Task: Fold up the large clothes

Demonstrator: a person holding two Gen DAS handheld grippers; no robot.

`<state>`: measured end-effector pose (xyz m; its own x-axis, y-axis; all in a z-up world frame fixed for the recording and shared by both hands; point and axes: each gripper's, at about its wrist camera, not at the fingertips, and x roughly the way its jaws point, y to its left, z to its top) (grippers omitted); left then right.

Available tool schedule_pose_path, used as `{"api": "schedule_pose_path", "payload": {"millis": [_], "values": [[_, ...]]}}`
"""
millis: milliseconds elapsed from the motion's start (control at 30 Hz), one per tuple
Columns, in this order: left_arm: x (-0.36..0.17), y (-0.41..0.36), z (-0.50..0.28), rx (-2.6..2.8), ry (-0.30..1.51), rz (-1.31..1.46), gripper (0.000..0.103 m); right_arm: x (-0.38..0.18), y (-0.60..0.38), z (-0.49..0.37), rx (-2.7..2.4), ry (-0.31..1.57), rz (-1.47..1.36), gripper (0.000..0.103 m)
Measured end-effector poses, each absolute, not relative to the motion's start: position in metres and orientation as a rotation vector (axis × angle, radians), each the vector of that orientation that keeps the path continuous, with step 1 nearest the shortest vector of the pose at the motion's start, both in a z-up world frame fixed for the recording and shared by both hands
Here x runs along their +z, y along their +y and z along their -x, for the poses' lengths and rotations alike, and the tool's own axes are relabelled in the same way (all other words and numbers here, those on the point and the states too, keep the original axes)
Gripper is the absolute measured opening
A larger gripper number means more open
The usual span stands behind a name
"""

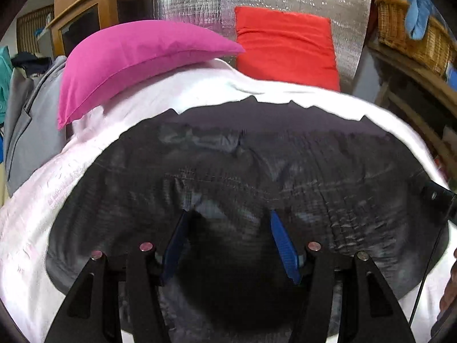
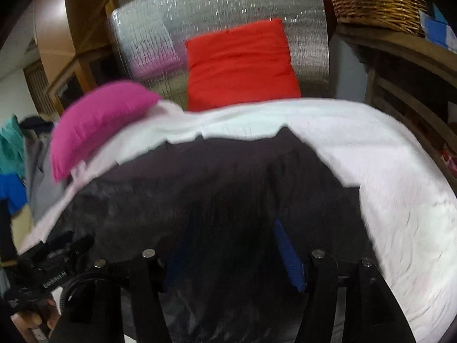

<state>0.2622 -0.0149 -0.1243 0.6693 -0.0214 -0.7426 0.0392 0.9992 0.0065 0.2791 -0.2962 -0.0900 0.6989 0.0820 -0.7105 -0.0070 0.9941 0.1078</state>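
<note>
White bed (image 1: 200, 94), dark garment (image 1: 257, 157), pink pillow (image 1: 128, 60)

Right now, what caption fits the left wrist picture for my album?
Open left gripper hovers over dark garment on white sheet, pink pillow behind.

Your right view is motion-blurred; the dark garment (image 2: 217, 188) runs off the bottom edge, its shape unreadable between the blue fingers (image 2: 287, 254).

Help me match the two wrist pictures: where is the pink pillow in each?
Left wrist: pink pillow upper left, on the white sheet, reaching toward centre.
Right wrist: pink pillow at mid left, blurred.
Shared landmark: red cushion against the silver foil backdrop.
</note>
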Motion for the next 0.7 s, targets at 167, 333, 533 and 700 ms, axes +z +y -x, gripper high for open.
{"api": "schedule_pose_path", "payload": {"millis": [167,333,533,700], "values": [[-0.143,-0.029,-0.261,-0.003,0.835,-0.129,0.064,-0.118,-0.286,-0.283,-0.01,0.838,0.017,0.064],[-0.124,-0.02,-0.259,-0.015,0.869,-0.087,0.063,-0.102,-0.293,-0.28,-0.027,0.847,-0.05,0.064],[-0.1,0.008,-0.238,0.056,0.822,-0.033,0.063,-0.062,-0.289,-0.237,0.019,0.724,-0.086,0.066],[-0.112,0.014,-0.236,0.087,0.865,-0.03,0.063,-0.086,-0.284,-0.228,0.025,0.77,-0.074,0.069]]}}
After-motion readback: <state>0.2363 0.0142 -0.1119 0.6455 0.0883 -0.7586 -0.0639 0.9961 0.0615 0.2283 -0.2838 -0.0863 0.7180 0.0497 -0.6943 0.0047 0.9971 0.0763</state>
